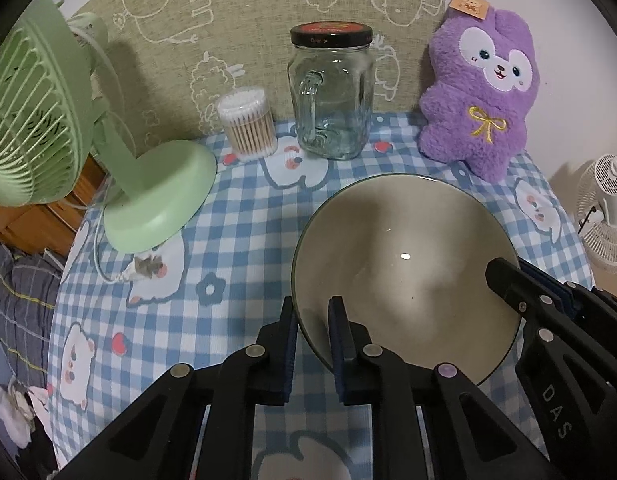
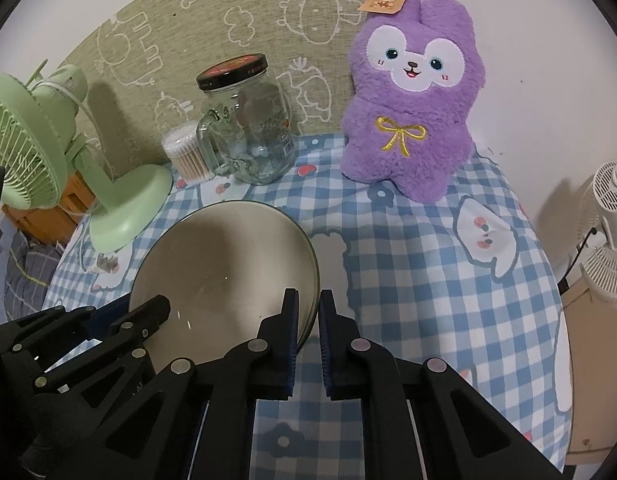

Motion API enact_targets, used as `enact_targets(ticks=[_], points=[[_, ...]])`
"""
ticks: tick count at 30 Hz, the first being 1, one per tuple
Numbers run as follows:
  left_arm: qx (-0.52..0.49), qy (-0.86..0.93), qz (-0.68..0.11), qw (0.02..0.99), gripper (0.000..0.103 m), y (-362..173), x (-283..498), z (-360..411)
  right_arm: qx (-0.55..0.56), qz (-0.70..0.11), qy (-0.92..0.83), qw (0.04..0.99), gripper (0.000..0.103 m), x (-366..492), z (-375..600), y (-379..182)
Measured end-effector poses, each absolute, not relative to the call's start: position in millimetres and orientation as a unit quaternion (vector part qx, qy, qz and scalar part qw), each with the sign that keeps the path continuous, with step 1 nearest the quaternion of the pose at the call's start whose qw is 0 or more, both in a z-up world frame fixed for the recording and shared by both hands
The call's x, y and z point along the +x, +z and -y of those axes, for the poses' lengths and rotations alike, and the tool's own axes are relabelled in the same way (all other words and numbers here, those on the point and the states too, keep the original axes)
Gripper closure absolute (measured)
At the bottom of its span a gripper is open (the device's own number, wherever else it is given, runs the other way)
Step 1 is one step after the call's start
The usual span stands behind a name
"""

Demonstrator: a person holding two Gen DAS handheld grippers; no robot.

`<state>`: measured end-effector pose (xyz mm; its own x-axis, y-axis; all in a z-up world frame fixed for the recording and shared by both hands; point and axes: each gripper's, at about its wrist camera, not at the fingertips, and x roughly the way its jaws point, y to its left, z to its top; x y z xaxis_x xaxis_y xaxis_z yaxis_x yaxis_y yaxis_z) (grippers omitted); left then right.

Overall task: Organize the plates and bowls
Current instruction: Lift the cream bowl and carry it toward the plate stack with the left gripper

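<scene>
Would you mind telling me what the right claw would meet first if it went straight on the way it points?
The right claw already straddles the bowl rim; beyond that, probably bare checked tablecloth, then perhaps the purple plush toy, though depth is unclear.

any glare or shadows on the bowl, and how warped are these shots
Left wrist view: a small bright glare spot in the bowl, soft shadows across its inside. Right wrist view: the bowl is shadowed at the middle, with faint glints. Both views: fisheye bends the table edges, dark corners.

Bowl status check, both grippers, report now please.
Left gripper shut on bowl near rim. Right gripper shut on opposite rim. Bowl upright, empty, over checkered tablecloth. Glass jar and green fan stand beyond, apart from bowl.
</scene>
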<state>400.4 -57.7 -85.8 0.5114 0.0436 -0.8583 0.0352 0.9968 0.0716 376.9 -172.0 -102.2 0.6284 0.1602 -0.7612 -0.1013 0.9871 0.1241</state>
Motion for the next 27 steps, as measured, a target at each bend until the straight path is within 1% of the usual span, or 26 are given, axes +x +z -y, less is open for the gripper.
enact_targets(ticks=[13,27], points=[[0.027,0.006,-0.498,0.867,0.090,-73.3,357.4,47.6,0.013,-0.410,0.079,0.909,0.091,330.2,156.9,-83.7],[0.021,0.008,-0.482,0.876,0.091,-49.8,312.1,39.4,0.011,-0.403,0.084,0.911,0.091,284.9,150.1,-63.7]])
